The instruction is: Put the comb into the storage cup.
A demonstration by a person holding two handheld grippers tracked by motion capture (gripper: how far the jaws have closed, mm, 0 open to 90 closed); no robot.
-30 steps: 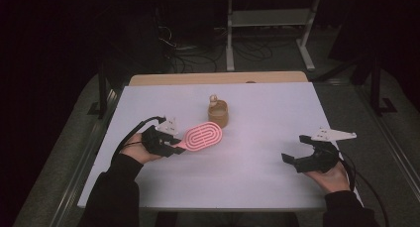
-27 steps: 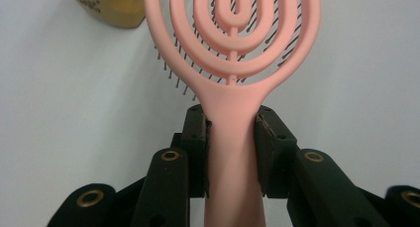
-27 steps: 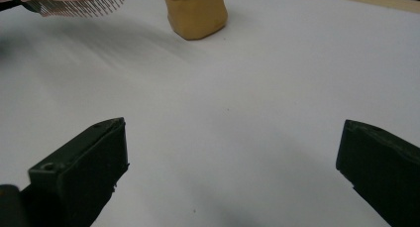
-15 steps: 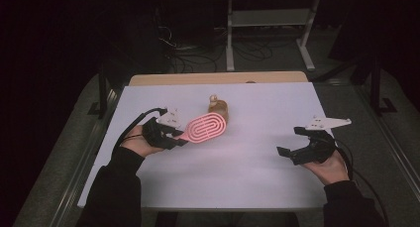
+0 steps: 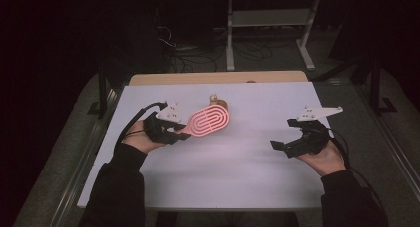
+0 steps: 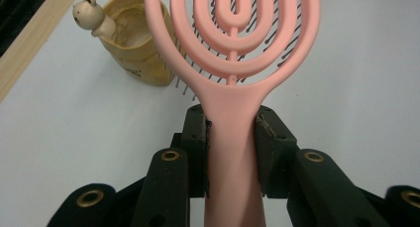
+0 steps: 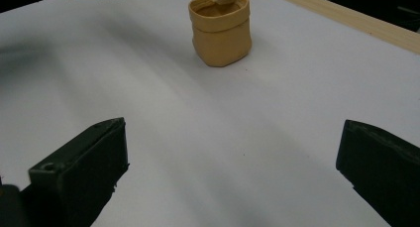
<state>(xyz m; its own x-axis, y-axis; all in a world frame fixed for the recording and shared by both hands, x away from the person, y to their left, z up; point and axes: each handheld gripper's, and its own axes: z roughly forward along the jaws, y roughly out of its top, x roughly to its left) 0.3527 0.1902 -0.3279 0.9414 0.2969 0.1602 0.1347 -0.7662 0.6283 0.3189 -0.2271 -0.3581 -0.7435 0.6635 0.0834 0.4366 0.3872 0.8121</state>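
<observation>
In the high view the left tool (image 5: 174, 130) sits left of centre, over the white bench (image 5: 223, 172), and it has hold of a pink hairbrush (image 5: 208, 122) by the handle. The left gripper view shows the grip closely: the two black jaws stand partly closed, their pads pressed against both sides of the pink handle (image 6: 233, 152) just below the brush head. The looped head rises to the top of that frame, its dark bristles facing away toward the bench. Behind the head, in the upper left of that frame, stands a small tan pot (image 6: 136, 43) with a little bear figure (image 6: 91, 14) on its rim. In the high view the pot (image 5: 218, 102) stands just behind the brush head, near the far middle of the bench. The right tool (image 5: 285, 146) hangs at centre right, well apart from the brush. The right gripper view shows its jaws spread wide with nothing between them, the tan pot (image 7: 220, 31) at upper centre.
</observation>
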